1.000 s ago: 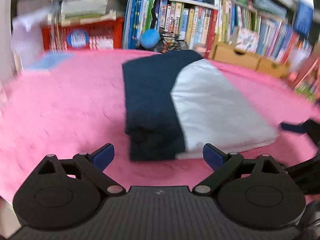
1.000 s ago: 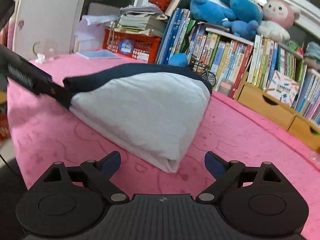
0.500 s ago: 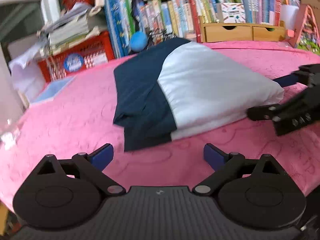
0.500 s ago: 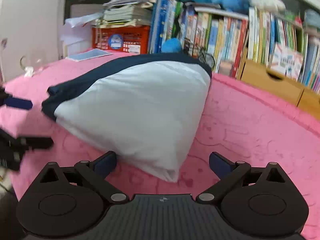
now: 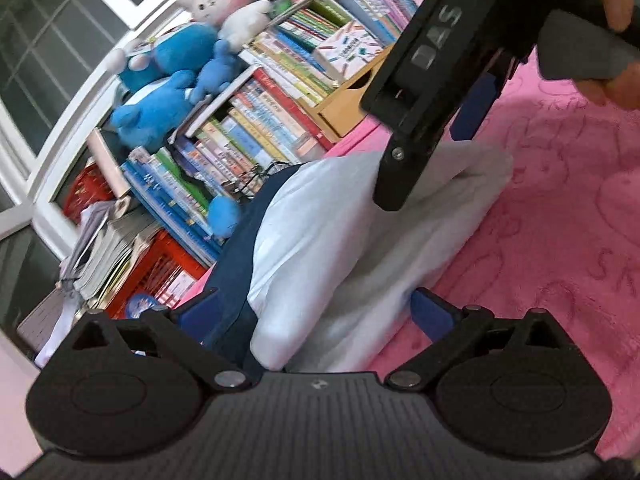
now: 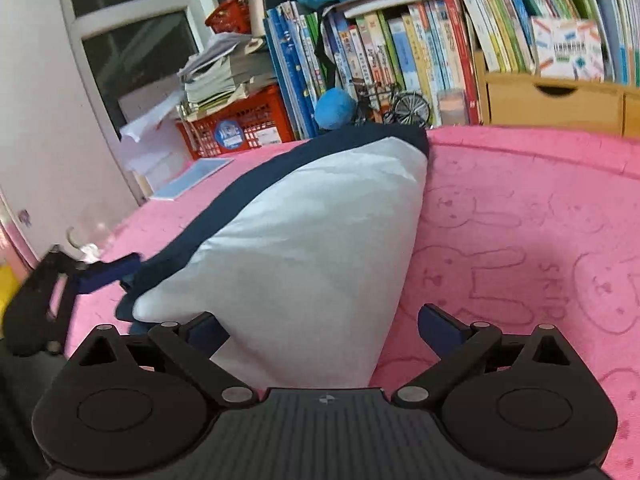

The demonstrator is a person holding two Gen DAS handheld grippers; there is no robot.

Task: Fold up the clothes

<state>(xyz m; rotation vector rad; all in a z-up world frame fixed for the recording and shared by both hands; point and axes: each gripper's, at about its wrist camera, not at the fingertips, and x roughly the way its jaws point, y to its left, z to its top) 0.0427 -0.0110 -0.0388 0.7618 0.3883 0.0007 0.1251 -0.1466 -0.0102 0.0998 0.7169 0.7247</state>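
Observation:
A folded garment, white [image 5: 340,220] over navy [image 5: 240,248], lies on the pink blanket [image 5: 560,220]. My left gripper [image 5: 316,308] is rolled to one side; its jaws are opening, and the garment's near edge lies between them unpressed. In the right wrist view the white panel [image 6: 312,240] and navy border [image 6: 240,192] fill the middle. My right gripper [image 6: 320,326] stands open around the garment's near corner without pinching it. One blue finger [image 6: 112,270] of the left gripper sits at the navy edge. The right gripper's blue finger [image 5: 474,108] hangs over the far white end, held by a hand [image 5: 618,0].
Behind the blanket [image 6: 520,220] stand rows of books [image 6: 400,52], a wooden drawer box [image 6: 552,100], a red crate [image 6: 244,124] under stacked papers, a blue ball [image 6: 334,108] and plush toys [image 5: 172,80]. A light blue booklet [image 6: 192,178] lies at the back left.
Both grippers have closed in on the garment, and its edge and corner now sit between their jaws. The left view has rolled strongly sideways. The right gripper now hangs over the far end.

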